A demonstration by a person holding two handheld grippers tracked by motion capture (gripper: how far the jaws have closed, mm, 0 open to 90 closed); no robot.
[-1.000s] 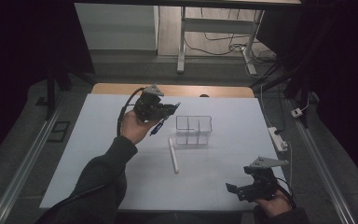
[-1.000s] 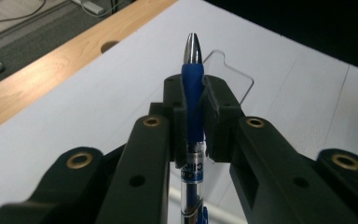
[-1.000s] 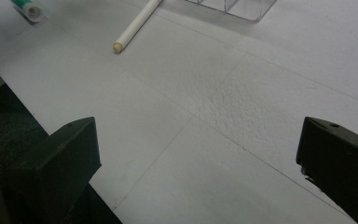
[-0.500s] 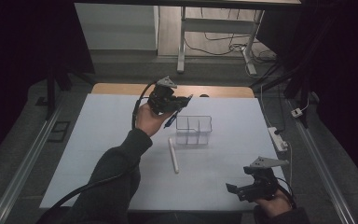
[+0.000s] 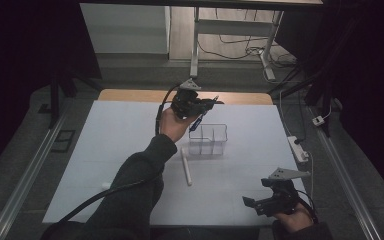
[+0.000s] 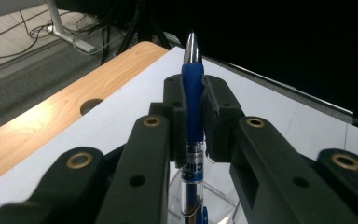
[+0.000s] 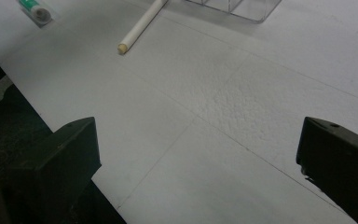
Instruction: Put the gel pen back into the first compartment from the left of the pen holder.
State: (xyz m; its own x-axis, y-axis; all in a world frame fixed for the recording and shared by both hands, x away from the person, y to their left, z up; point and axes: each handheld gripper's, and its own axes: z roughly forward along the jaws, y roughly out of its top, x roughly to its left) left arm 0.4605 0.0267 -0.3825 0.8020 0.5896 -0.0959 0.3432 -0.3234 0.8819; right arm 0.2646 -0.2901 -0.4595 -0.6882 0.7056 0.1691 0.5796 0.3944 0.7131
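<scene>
You've got the blue pen [image 6: 192, 93] clamped firmly in your left tool [image 5: 196, 104], silver tip poking out past the pads in the left gripper view, barrel running down toward the bottom of that frame. In the high view that tool hangs just above centre, right over the near-left corner of the clear organiser [image 5: 208, 139], with the pen angled down toward it. So this looks like the delivery step: pen picked, now lining up for the drop. The next move, I'd say, calls for tipping the pen more upright and centring its lower end over one compartment before you let go; clip the divider and it may skid out.

The organiser looks empty through its clear walls, though glare makes that hard to swear to. The white stick [image 5: 186, 167] lies on the worktop [image 5: 110, 135] just below centre, beside the box. Your right tool [image 5: 264, 204] waits at lower right, jaws spread wide, nothing in them. A green-capped tube [image 7: 36, 10] sits at upper left of the right gripper view.
</scene>
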